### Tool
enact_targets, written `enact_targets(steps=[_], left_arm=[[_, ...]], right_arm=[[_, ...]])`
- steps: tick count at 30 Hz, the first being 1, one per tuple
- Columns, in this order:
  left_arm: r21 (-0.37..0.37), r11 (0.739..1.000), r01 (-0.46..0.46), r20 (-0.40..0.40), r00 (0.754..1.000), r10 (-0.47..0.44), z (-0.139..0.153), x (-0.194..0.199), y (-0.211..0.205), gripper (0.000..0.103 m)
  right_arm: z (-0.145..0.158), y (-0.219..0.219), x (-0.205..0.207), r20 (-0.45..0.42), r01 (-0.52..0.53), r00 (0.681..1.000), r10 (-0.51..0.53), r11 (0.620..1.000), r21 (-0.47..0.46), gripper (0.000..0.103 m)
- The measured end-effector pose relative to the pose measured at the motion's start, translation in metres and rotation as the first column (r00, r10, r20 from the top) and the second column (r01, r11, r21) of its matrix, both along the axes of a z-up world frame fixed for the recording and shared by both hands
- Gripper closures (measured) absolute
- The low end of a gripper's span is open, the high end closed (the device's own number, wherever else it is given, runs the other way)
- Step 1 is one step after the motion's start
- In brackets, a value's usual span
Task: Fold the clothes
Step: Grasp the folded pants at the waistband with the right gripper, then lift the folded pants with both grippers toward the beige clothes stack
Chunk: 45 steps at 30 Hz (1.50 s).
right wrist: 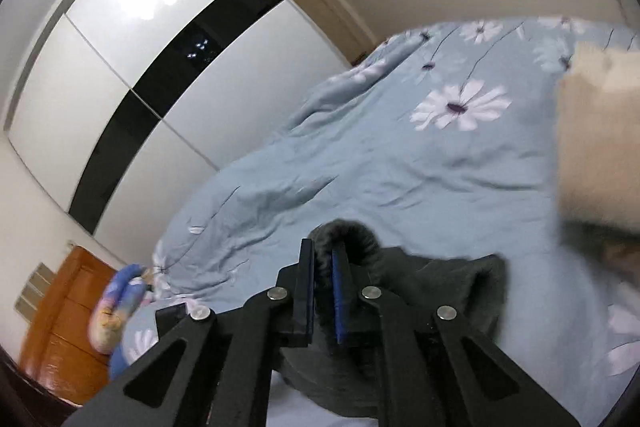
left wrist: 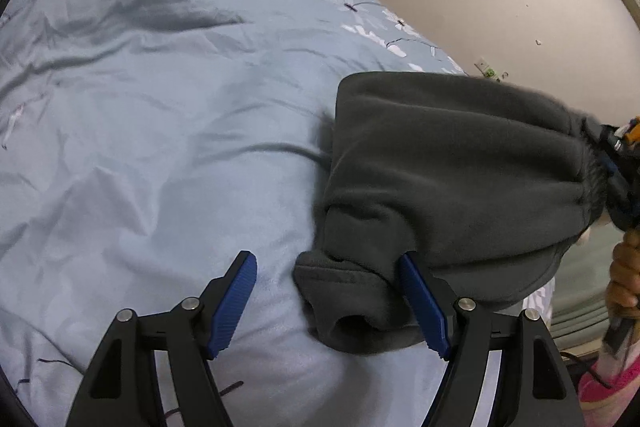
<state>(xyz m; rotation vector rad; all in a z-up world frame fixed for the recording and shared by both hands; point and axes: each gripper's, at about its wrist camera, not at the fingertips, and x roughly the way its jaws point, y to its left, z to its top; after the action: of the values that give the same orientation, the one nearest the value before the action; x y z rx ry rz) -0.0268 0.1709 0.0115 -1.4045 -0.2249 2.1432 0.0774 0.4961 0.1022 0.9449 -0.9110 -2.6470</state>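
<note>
A dark grey fleece garment (left wrist: 448,163) lies folded on the light blue bedspread (left wrist: 168,147), at the right of the left wrist view. My left gripper (left wrist: 326,263) is open, its jaws wide apart around the garment's near cuff (left wrist: 340,291). My right gripper (right wrist: 323,259) is shut on an edge of the same grey fleece (right wrist: 452,283); it also shows at the far right of the left wrist view (left wrist: 612,163), holding the garment's right end.
The flowered blue bedspread (right wrist: 400,155) covers the bed. A white and black wardrobe (right wrist: 120,67) stands to the left. A beige cloth (right wrist: 600,139) lies at the right. A wooden cabinet (right wrist: 68,327) is at the lower left. A pink shoe (left wrist: 604,383) is on the floor.
</note>
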Motion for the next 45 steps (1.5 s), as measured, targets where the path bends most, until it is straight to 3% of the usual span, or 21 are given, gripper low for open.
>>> enact_targets(steps=[1,3,5,9,14,17,20,23,27,32,34,36,38,41,45], left_arm=[[-0.009,1.000,0.001,-0.002,1.000,-0.001,0.000,0.000,0.001,0.026],[-0.020,1.000,0.003,-0.006,1.000,-0.003,0.000,0.001,0.002,0.026],[-0.023,1.000,0.005,-0.007,1.000,-0.005,0.002,0.002,0.001,0.026],[-0.022,1.000,0.010,-0.017,1.000,-0.010,0.009,0.003,-0.001,0.026],[0.001,1.000,0.023,-0.108,0.994,-0.022,0.038,0.005,0.004,0.027],[0.048,0.996,0.070,-0.125,0.990,-0.063,0.051,0.003,0.023,0.027],[0.032,0.990,0.140,-0.158,0.978,-0.134,0.051,0.009,0.043,0.027],[-0.030,0.988,0.154,-0.125,0.980,-0.157,0.030,0.007,0.054,0.027],[-0.090,0.985,0.150,-0.077,0.985,-0.157,0.008,0.002,0.058,0.027],[-0.015,0.990,0.140,-0.036,0.989,-0.141,0.014,-0.003,0.043,0.027],[0.030,0.992,0.126,-0.031,0.992,-0.125,0.020,-0.007,0.034,0.027],[0.058,0.993,0.098,-0.028,0.995,-0.097,0.025,-0.015,0.025,0.027],[0.070,0.995,0.072,-0.020,0.997,-0.071,0.025,-0.023,0.019,0.027],[0.084,0.994,0.066,-0.001,0.998,-0.066,0.023,-0.032,0.022,0.027],[0.076,0.991,0.114,0.052,0.992,-0.118,0.008,-0.041,0.039,0.022]], right_arm=[[-0.011,0.006,-0.002,0.042,0.025,0.999,-0.025,1.000,0.008,0.095],[-0.053,0.020,-0.010,0.205,0.094,0.974,-0.095,0.995,0.016,0.095],[-0.089,0.028,-0.010,0.290,0.135,0.950,-0.121,0.990,-0.029,0.095],[-0.085,0.030,-0.001,0.243,0.145,0.962,-0.124,0.987,-0.070,0.095],[-0.032,0.010,0.004,0.176,0.127,0.972,-0.157,0.977,0.171,0.092],[-0.021,-0.012,-0.001,0.148,0.068,0.984,-0.096,0.981,0.180,0.092],[-0.030,-0.046,-0.012,0.175,-0.081,0.983,0.047,0.978,0.192,0.089],[-0.049,-0.057,-0.010,0.220,-0.094,0.975,0.024,0.946,0.310,0.087],[-0.097,-0.034,-0.010,0.314,-0.033,0.949,-0.029,0.981,0.192,0.089],[-0.090,-0.043,-0.011,0.312,-0.042,0.949,-0.037,0.970,0.241,0.087],[-0.075,-0.042,-0.001,0.269,-0.026,0.962,-0.037,0.974,0.226,0.086],[-0.062,-0.037,0.015,0.205,0.002,0.978,-0.046,0.978,0.209,0.072],[-0.062,-0.021,0.030,0.202,0.067,0.974,-0.105,0.980,0.187,0.038],[-0.080,0.006,0.045,0.260,0.144,0.951,-0.164,0.985,0.093,0.037],[-0.111,0.021,0.047,0.297,0.154,0.949,-0.108,0.979,-0.135,0.033]])
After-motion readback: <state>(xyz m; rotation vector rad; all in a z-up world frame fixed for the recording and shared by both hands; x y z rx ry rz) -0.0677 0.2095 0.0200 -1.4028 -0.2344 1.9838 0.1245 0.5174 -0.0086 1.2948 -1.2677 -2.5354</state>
